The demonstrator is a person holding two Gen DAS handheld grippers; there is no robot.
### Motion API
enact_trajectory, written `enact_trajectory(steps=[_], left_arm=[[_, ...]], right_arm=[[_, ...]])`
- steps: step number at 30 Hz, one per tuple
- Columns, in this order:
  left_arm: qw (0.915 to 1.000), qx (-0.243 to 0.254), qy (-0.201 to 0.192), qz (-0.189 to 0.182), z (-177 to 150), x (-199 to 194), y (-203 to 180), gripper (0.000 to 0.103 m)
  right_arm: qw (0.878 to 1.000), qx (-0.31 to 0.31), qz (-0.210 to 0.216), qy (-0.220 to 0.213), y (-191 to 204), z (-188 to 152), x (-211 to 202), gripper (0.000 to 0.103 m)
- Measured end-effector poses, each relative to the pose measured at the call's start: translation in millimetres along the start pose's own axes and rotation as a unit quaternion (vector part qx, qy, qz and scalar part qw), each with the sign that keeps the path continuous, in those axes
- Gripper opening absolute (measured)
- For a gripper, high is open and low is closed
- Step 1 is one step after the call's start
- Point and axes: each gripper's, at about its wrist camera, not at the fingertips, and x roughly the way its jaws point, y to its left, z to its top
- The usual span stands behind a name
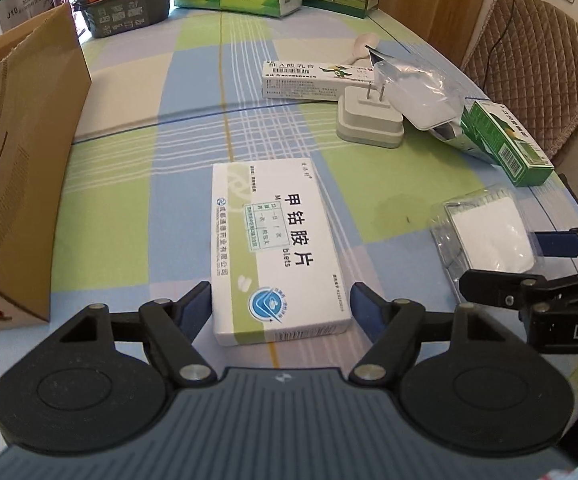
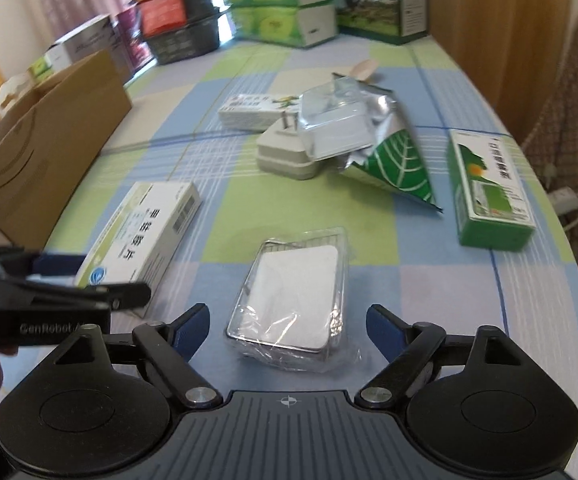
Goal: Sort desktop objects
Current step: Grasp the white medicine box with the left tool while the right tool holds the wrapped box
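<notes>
- The left gripper (image 1: 281, 304) sits low over the checked tablecloth (image 1: 177, 160), its two blue-padded fingers spread apart and holding nothing.
- A white medicine box (image 1: 277, 256) lies flat between those fingers, its near end level with the pads. The left pad looks to be touching or just beside the box's edge, and the right pad stands a little clear.
- The right gripper (image 2: 289, 324) is likewise spread wide and empty, its fingers flanking a plastic-wrapped white packet (image 2: 293, 300) at 12 o'clock, neither pad touching it.
- To grip well, I judge each tool should centre on its object, then close squarely on the long sides. The box is rigid, but the wrap is loose and may slip.
- From the left gripper, an open cardboard box (image 1: 17, 168) stands at 10 o'clock, a likely place for sorted items.
- Toward 1 o'clock lie a white plug adapter (image 1: 369, 120), a long white carton (image 1: 305, 80) and a foil pouch (image 1: 421, 96), bunched together.
- A green carton (image 1: 509, 140) lies at 2 o'clock, near the table's edge.
</notes>
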Motion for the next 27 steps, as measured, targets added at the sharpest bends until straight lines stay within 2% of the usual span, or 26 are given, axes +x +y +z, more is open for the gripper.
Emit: enact_trajectory(steps=[3,8,12,14,17,19,21,27], left_arm=[[0.9999,0.001,-0.008,0.009,1.6,-1.5,0.4,0.083],[0.9998,-0.004,-0.012,0.013,8.2,2.1,7.1,0.085],[0.9999,-0.002,-0.009,0.01,11.3,8.8,6.9,0.085],[0.9999,0.008,-0.009,0.009,13.0,12.4,4.2,0.085],[0.9997,0.022,-0.005,0.01,14.6,19.0,0.4,0.084],[0.9996,0.027,0.003,0.012,14.8,23.4,-1.1,0.076],[0.9996,0.027,0.003,0.01,14.3,24.8,-0.9,0.072],[0.9996,0.027,0.007,-0.001,10.4,11.2,-4.0,0.069]], right_arm=[[0.999,0.02,-0.019,-0.017,0.4,-3.0,-0.6,0.083],[0.999,0.008,-0.03,-0.021,6.7,-4.5,10.9,0.082],[0.999,-0.009,-0.04,-0.024,9.3,-10.3,16.5,0.064],[0.999,-0.01,-0.037,-0.027,8.4,-10.4,16.6,0.058],[0.999,-0.012,-0.035,-0.027,7.8,-9.9,16.1,0.057],[0.999,-0.012,-0.035,-0.027,7.4,-9.7,15.8,0.057],[0.999,-0.011,-0.035,-0.026,7.3,-9.5,15.4,0.056],[0.999,-0.004,-0.035,-0.024,6.6,-9.5,6.6,0.056]])
